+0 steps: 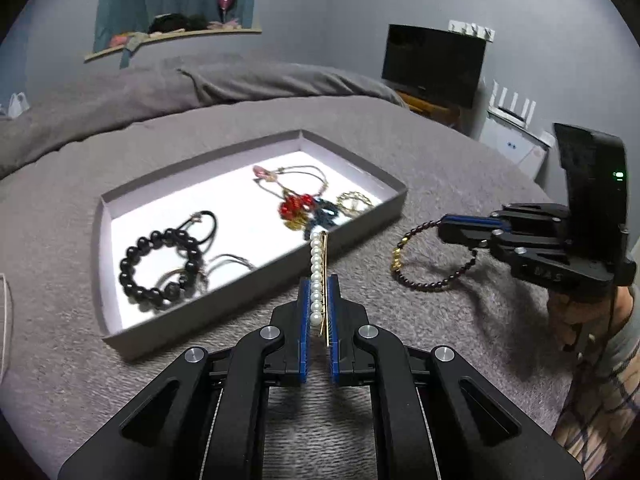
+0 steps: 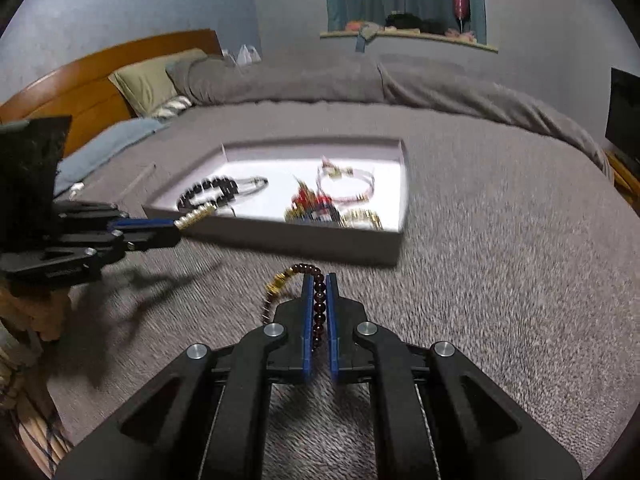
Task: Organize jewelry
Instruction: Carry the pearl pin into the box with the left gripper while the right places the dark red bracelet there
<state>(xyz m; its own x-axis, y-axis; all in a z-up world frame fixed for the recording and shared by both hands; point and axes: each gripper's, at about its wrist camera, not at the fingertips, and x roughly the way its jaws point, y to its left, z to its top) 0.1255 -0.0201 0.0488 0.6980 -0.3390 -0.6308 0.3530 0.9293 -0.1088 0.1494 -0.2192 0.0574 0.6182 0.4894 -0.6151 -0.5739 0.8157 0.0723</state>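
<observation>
Both hands are loaded here. The left tongs (image 1: 319,292) are clamped nearly shut on a pearl hair pin (image 1: 318,276), a straight row of white beads with a thin gold bar alongside it. Its long axis runs straight out ahead along the fingers, and its far tip just reaches over the near wall of the tray (image 1: 248,280).

The right tongs (image 2: 319,292) are pinched just as tightly on a dark red bead bracelet (image 2: 316,300) with a short run of gold beads. From the left camera it hangs as an open loop off the fingertips, clear of the grey bedspread (image 1: 440,152), beside the tray's near right corner.

The tray sits on the bed, directly ahead of both tongs. Inside it already lie a black bead bracelet (image 1: 160,268) with dark hair ties at the left end, and a tangle of red, blue and gold pieces (image 1: 304,210) at the right end, with bare white floor between them.

That is what the drop turns on: the left hand is the nearer one, its pin already over the wall and lined up with the open middle. The right has a little bedspread to cross first, I'd judge.
</observation>
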